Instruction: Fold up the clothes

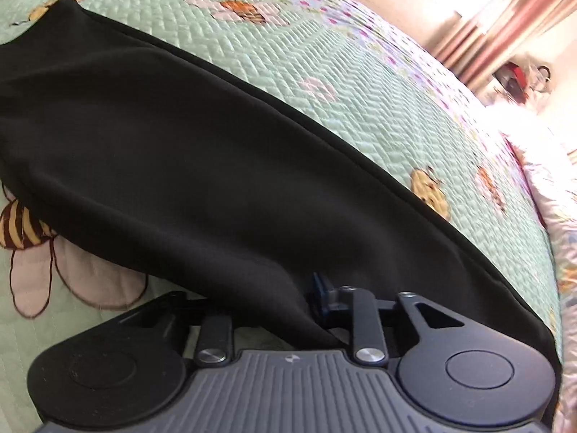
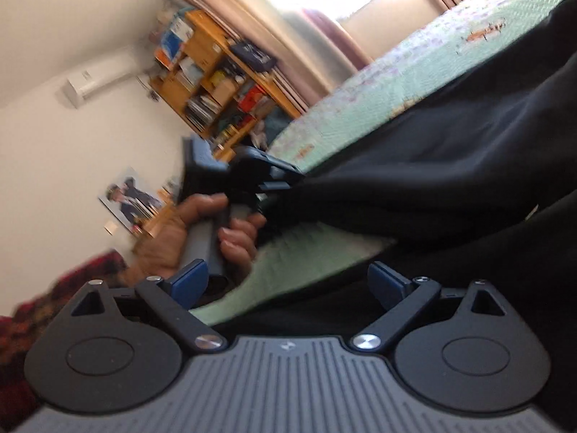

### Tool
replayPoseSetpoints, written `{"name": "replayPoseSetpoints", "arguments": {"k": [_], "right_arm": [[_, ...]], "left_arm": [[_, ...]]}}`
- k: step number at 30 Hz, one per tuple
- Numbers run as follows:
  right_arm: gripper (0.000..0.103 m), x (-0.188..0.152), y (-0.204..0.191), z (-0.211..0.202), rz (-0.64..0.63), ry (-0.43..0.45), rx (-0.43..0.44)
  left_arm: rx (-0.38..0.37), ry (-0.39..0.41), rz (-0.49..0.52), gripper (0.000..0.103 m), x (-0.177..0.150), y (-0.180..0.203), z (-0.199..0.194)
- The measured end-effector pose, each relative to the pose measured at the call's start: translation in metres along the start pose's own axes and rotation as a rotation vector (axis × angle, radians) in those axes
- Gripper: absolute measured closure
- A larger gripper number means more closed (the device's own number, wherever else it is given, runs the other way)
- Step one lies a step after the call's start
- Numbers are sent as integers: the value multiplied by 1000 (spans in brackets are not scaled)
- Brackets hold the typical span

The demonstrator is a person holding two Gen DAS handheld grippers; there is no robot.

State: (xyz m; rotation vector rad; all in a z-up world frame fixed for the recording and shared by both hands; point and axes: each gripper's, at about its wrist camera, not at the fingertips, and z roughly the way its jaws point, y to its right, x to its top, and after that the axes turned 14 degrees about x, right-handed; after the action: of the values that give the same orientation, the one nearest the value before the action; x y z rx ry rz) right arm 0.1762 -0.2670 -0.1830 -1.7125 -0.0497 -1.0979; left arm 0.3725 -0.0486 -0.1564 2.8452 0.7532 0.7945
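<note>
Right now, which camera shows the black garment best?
The left wrist view: the black garment stretches across the quilt, its near end pinched in the left tongs. The right wrist view shows only blurred bunched folds of it, beyond the open right tongs.

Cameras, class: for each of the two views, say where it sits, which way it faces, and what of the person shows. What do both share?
Left wrist: on the left tool, angled down at the black garment pinched in it, on the quilted bedspread; no body shows.
Right wrist: on the open right tool, near level, rolled, facing the bookshelf; a hand grips the left tool.
Shared: garment, bedspread, curtains.
</note>
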Motion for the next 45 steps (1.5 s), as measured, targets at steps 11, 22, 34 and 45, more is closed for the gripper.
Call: {"name": "replayPoseSetpoints", "arguments": {"k": [11, 22, 34, 45], "right_arm": [[16, -3, 11, -101, -4, -7, -374], [8, 9, -36, -258, -65, 323, -538], [7, 61, 23, -219, 212, 66, -741], [8, 136, -2, -62, 286, -316, -220]], "left_arm": [[-124, -42, -16, 16, -52, -38, -44], [-285, -29, 37, 15, -110, -79, -85], [-353, -43, 396, 13, -188, -57, -103], [-434, -64, 487, 13, -206, -66, -104]]}}
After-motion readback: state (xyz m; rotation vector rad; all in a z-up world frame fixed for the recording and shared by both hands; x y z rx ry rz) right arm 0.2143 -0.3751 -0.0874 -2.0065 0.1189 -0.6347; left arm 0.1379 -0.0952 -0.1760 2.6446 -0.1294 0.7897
